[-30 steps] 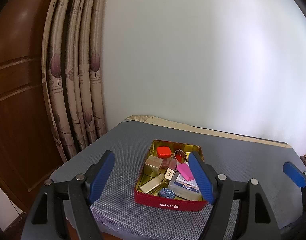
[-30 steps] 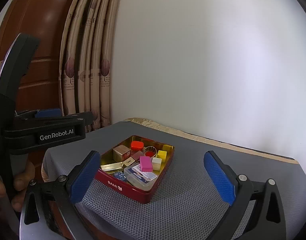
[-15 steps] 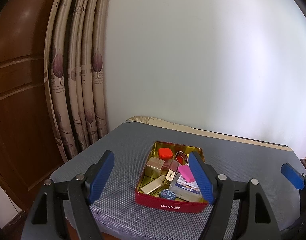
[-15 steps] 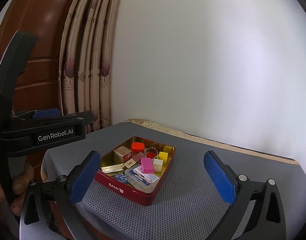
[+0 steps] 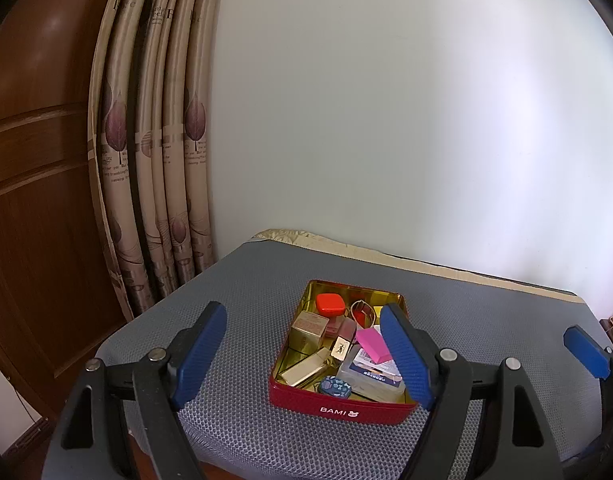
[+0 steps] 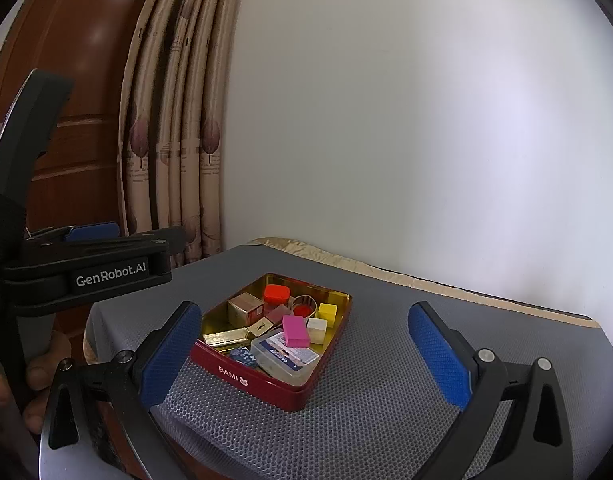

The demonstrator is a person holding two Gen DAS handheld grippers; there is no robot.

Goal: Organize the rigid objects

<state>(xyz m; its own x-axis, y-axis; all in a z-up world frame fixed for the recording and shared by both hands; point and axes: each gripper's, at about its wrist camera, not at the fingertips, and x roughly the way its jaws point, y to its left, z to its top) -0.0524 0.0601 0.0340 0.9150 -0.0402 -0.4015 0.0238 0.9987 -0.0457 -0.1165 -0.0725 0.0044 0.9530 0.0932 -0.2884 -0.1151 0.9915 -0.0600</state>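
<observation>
A red "BAMI" tin (image 5: 342,407) (image 6: 250,380) with a gold inside sits on the grey mesh-covered table (image 5: 242,300) (image 6: 386,360). It holds several small things: a pink block (image 5: 372,344) (image 6: 295,330), a red-orange case (image 5: 329,304) (image 6: 277,293), a gold box (image 5: 309,325) (image 6: 245,309), a clear plastic case (image 6: 284,356), yellow (image 6: 327,313) and white (image 6: 317,329) cubes. My left gripper (image 5: 304,354) is open and empty, hovering near the tin's front. My right gripper (image 6: 306,354) is open and empty, hovering over the table's front, tin between its fingers in view.
A patterned curtain (image 5: 154,160) and a brown wooden door (image 5: 34,200) stand to the left; a white wall is behind. The left gripper's body (image 6: 86,276) and the holding hand show at the right wrist view's left. The table's front edge is close below both grippers.
Both grippers have drifted slightly; the tin sits a little further right in the left wrist view and a little lower in the right wrist view. Nothing was taken hold of.
</observation>
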